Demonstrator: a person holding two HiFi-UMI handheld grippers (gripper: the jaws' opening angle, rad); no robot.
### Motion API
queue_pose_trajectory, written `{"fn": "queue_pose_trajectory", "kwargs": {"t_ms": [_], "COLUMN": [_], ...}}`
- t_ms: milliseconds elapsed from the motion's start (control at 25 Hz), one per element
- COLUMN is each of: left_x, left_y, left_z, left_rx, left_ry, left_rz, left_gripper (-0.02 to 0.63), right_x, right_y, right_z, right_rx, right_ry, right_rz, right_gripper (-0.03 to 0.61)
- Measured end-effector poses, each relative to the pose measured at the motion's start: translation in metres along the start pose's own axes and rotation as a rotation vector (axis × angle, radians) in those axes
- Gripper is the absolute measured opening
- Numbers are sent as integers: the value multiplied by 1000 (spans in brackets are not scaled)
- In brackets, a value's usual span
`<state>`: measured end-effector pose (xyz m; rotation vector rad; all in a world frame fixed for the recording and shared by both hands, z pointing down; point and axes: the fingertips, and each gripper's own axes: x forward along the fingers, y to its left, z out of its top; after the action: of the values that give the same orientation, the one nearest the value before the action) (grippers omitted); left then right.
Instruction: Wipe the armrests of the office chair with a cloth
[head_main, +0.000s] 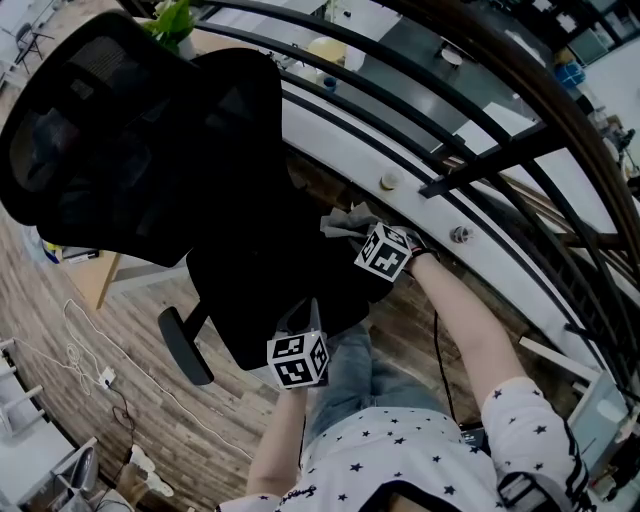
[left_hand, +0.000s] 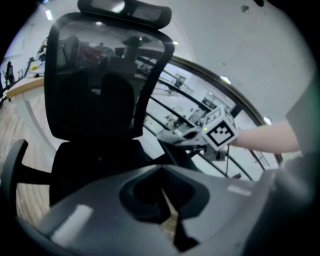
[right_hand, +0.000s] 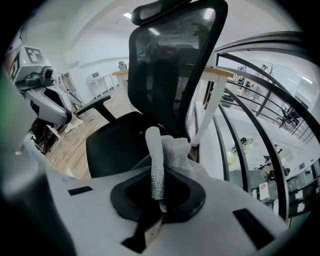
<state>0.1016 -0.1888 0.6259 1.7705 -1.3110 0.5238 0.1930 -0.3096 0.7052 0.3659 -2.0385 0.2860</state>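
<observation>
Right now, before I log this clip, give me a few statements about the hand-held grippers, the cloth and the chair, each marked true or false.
1. The right hand-held gripper is shut on a grey cloth. True.
2. The left hand-held gripper holds a second cloth. False: its jaws are together with nothing between them.
3. The office chair has a mesh backrest and a headrest. True.
4. The chair stands on carpet. False: the floor is wood-patterned planks.
</observation>
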Motion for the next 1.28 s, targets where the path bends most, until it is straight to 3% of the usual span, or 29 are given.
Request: {"fn": "queue_pose_trajectory", "kwargs": {"t_ms": [1280], "left_x": [-25], "left_y": [-30], "left_z": [-38], "left_rx": [59], "left_ry": [-4], "left_rz": [-40], "left_gripper": [8], "right_x": [-26], "right_y": [64], "right_z": [-52], "right_rx": [36], "right_ry": [3], "right_rz": [8], "right_gripper": [26]}}
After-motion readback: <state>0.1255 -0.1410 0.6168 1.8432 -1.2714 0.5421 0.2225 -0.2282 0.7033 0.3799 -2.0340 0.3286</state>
